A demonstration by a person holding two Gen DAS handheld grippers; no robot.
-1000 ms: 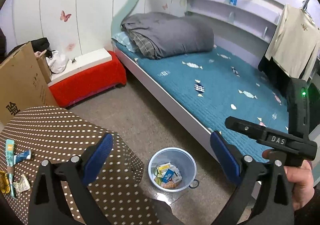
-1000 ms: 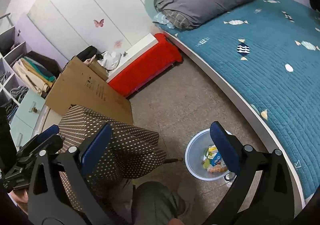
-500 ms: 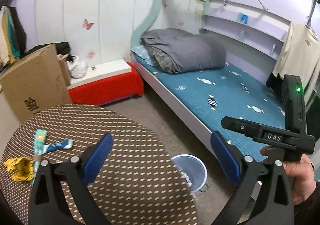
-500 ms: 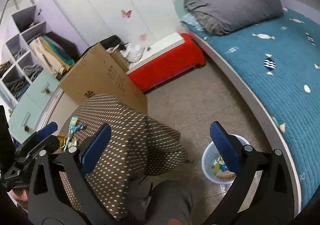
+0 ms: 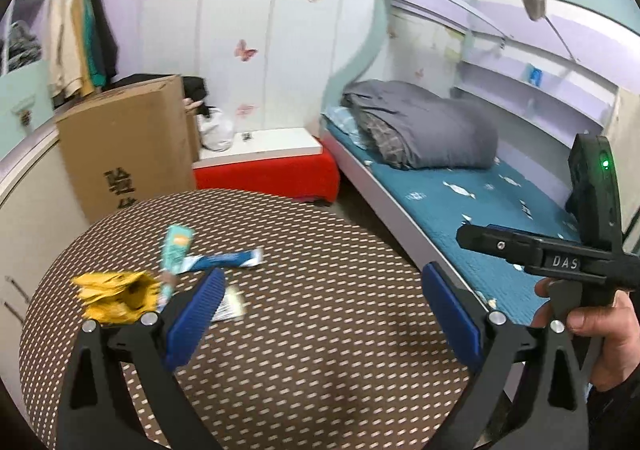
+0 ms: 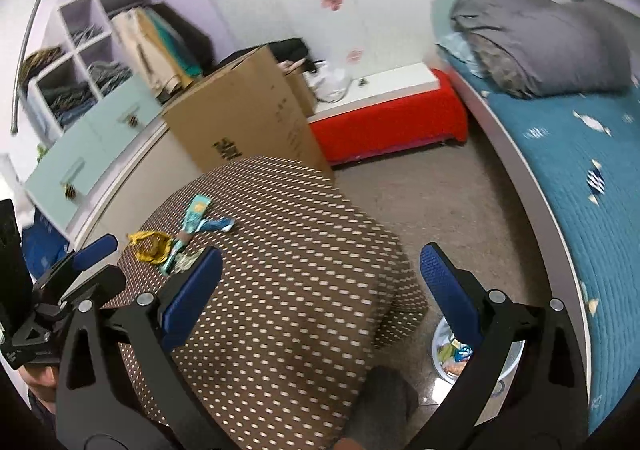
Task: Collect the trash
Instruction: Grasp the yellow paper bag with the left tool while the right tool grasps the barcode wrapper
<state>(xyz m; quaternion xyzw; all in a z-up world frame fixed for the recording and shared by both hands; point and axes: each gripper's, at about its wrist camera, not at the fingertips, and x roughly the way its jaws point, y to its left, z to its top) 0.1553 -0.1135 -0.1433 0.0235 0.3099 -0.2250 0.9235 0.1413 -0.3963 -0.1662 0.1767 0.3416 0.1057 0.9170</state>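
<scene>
Both pairs of fingers stand wide apart and empty. A second ago they looked down at the trash bin (image 6: pixel 502 366); now the left gripper (image 5: pixel 320 314) has swung up over the dotted table (image 5: pixel 320 350). The yellow wrapper (image 5: pixel 116 296) and teal wrappers (image 5: pixel 176 248) lie just beyond its left fingertip (image 5: pixel 196 316), so I judge another pickup comes next. The right gripper (image 6: pixel 320 296) hangs above the table.

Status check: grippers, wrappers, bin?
Left gripper and right gripper open, empty. Crumpled yellow wrapper and teal wrappers on dotted table. Bin on floor, unobstructed.
</scene>
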